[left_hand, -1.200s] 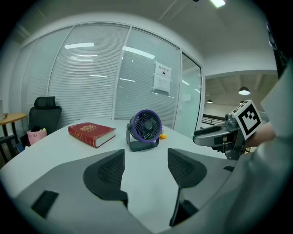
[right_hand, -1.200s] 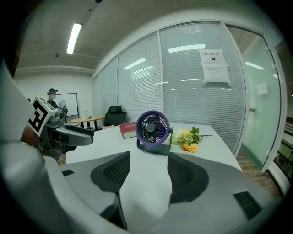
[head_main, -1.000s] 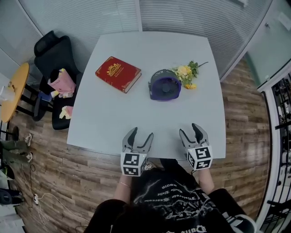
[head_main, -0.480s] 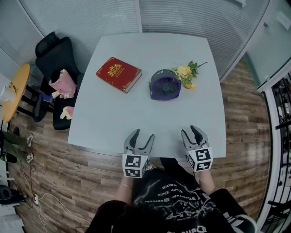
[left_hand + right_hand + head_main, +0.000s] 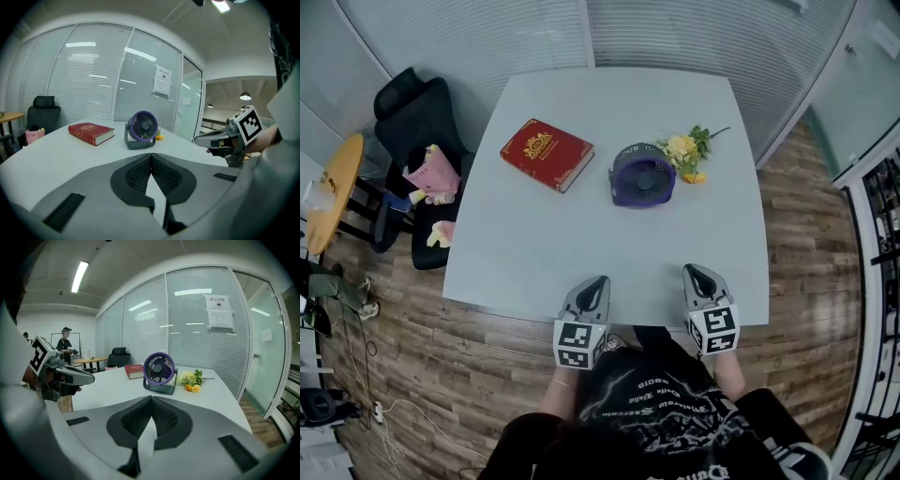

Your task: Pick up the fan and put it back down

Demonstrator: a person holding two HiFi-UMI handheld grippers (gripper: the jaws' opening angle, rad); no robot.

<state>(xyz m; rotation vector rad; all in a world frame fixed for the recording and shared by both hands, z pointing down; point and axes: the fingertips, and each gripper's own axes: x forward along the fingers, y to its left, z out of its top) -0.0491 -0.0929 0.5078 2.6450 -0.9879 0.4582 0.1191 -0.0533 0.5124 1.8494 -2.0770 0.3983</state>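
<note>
Head view: a purple desk fan [image 5: 642,175] stands upright on the white table [image 5: 534,253], with a red book [image 5: 547,153] to one side and flowers [image 5: 686,150] just beside it on the other. It is well apart from the left gripper [image 5: 599,281] and right gripper [image 5: 691,271] at the near edge.

Left gripper view: the jaws have just closed together, with nothing between them.

Right gripper view: the jaws have likewise just closed, empty, and the fan stands ahead.

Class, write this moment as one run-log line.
phase: before pickup | left gripper: just closed, empty | right gripper: just closed, empty | fan: upright on table, untouched
</note>
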